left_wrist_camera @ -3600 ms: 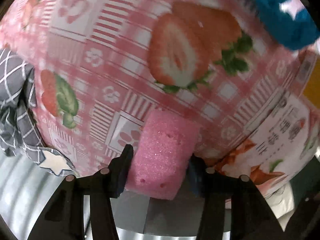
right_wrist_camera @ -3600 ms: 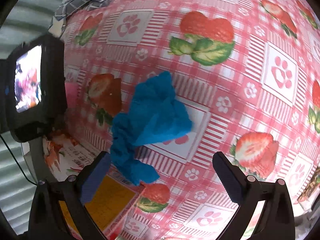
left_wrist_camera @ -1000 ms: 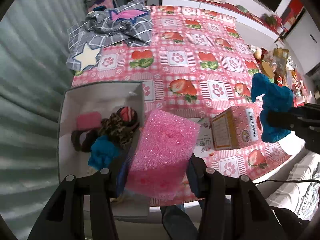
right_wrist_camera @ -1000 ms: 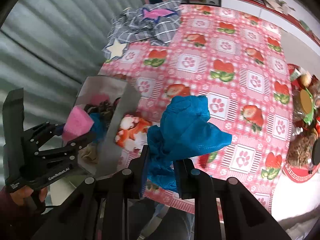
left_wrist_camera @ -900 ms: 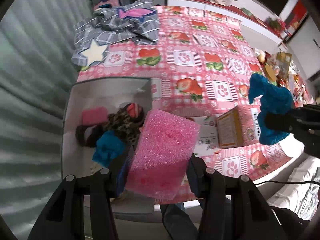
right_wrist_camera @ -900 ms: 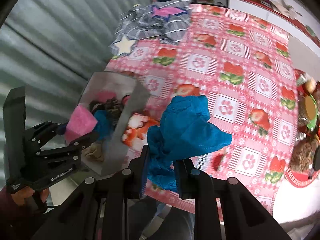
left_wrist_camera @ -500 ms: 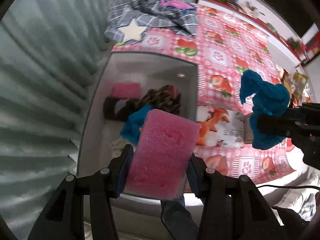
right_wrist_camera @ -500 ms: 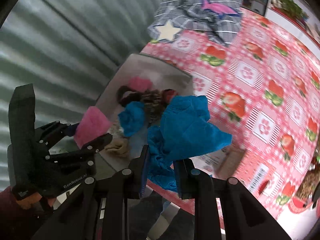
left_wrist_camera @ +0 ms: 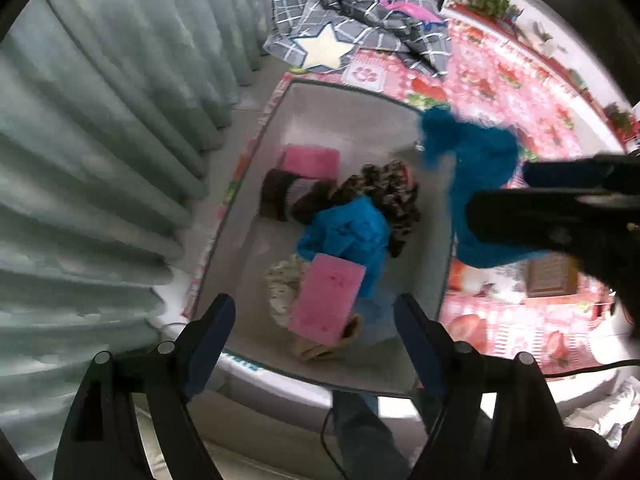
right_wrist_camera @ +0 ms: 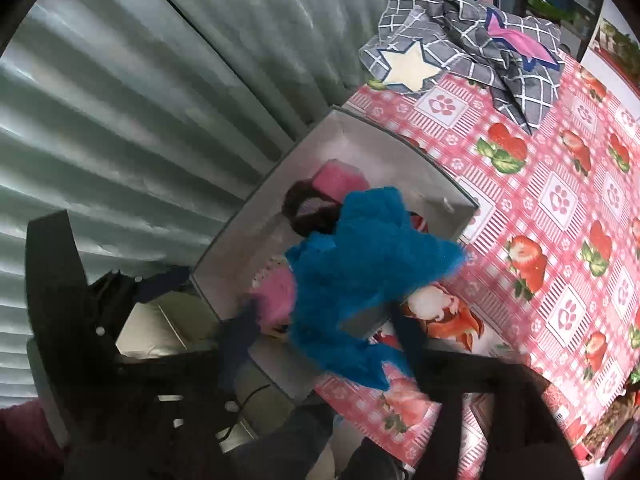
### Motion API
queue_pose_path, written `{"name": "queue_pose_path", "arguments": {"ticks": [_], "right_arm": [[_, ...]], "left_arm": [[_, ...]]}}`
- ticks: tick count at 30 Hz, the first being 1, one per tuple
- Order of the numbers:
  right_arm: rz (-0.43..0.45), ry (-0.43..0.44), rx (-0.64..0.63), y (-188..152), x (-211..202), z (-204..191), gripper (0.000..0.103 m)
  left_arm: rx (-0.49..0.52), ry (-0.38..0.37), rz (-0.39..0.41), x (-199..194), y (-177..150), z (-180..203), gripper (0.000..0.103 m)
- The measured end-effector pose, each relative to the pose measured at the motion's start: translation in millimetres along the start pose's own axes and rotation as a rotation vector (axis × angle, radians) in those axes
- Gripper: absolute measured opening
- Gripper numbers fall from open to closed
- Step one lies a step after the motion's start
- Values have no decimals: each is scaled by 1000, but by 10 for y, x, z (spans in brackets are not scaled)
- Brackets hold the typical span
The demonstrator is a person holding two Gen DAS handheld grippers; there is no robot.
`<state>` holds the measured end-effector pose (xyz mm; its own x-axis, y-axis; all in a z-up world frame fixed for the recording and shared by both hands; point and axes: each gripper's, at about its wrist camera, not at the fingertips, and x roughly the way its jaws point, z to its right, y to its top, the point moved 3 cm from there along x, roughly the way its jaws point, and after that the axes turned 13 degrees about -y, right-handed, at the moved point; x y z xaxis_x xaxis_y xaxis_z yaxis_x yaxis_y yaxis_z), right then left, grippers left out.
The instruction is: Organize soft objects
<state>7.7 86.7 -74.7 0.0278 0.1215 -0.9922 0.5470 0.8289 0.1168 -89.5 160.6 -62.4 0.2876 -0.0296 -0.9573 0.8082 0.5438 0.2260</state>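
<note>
We worked over a pink strawberry-print tablecloth (right_wrist_camera: 560,200), with a gray box (left_wrist_camera: 340,96) at its edge beside a ribbed curtain (left_wrist_camera: 100,140). A gray checked cloth (left_wrist_camera: 372,28) with a white star lay bunched beyond the box.

Inside the box a heap of soft things had gathered: a leopard-print piece (left_wrist_camera: 384,196), a blue cloth (left_wrist_camera: 348,232), a dark brown item and a pink block (left_wrist_camera: 310,162) at the far end.

The blue fuzzy cloth (right_wrist_camera: 360,276) hung loose between the opening jaws of our right gripper (right_wrist_camera: 320,344), over the box's near wall; the blur kept us from telling whether either pad touched it. We judged it light, limp and easily snagged on a pad, best taken by a bunched fold in its middle.

The pink sponge (left_wrist_camera: 326,298) sat below and ahead of our left gripper (left_wrist_camera: 316,320), whose jaws were spreading wide, the pads clear of it on both sides. It seemed to be dropping onto the heap, tilted. We judged it light, springy and non-slip, best pinched across its two long flat faces.
</note>
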Motion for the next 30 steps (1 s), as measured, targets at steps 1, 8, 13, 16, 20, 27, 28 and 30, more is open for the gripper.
{"name": "queue_pose_path", "arguments": {"ticks": [1,8,13,16,20,27,28,30], "right_arm": [[5,-8,2,17,-2,-5,89],[-8,-37,-4,39,46,2,103],[-4,-60,2,18,34,22,103],[-14,-71,2,5,60,33,103],[-29,-82,7,-21,89,51,103],[-43,-90,-6,-41,106,18,103],[-46,-93,-10,-41,109,12,103],[-51,-93,-13,-47,114,1,103]], "left_arm": [[-4,5,-6,14,-8,-16,84],[-60,-3,-21,55,-34,-112,85],[-80,-32,-37,78,-13,-134,85],[-80,-30,-38,80,-5,-132,85],[-72,-24,-34,78,1,-119,85],[-67,-12,-26,56,-5,-136,85],[-66,-12,-26,53,-7,-137,85],[-67,-12,-26,51,-12,-134,85]]}}
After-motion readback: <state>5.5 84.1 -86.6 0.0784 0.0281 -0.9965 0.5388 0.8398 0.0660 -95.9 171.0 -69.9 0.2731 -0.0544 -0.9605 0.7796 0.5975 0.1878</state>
